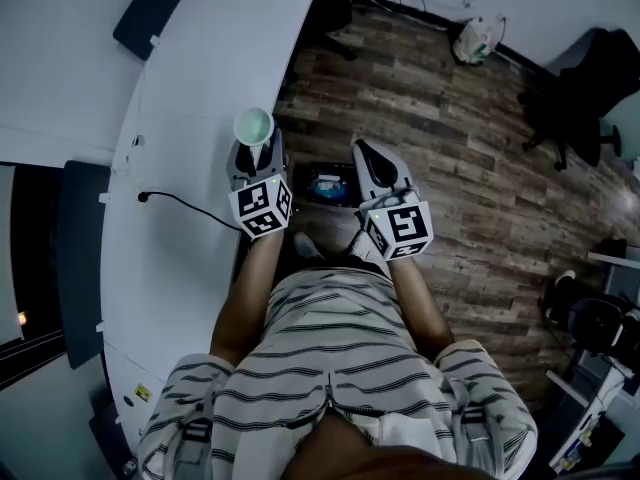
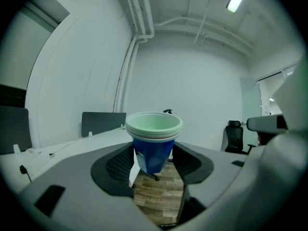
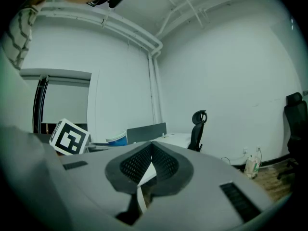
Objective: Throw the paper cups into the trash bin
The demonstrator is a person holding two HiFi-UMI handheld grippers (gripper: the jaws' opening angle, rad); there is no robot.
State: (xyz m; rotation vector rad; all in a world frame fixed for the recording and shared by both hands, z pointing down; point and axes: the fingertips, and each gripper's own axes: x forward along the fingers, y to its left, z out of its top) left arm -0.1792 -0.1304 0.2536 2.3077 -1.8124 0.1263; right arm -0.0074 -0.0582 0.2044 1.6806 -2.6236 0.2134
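A blue paper cup point(image 2: 153, 154) with a pale green inside, seemingly nested cups, stands upright between my left gripper's point(image 2: 154, 165) ribbed pads, which are shut on its lower wall. From the head view this cup point(image 1: 253, 125) sits at the tip of the left gripper point(image 1: 254, 148), over the desk's edge. My right gripper point(image 1: 363, 152) is beside it to the right, over the floor. Its jaws point(image 3: 151, 150) are shut tip to tip with nothing between them. The dark trash bin point(image 1: 325, 184) stands on the floor below, between the two grippers. The blue cup point(image 3: 117, 139) also shows in the right gripper view.
A white curved desk point(image 1: 200, 78) runs along the left, with a black cable point(image 1: 185, 204) on it and dark partition panels point(image 1: 155, 8). Black office chairs point(image 1: 575, 108) and a plastic bag point(image 1: 476, 38) stand on the wood floor point(image 1: 440, 118) to the right.
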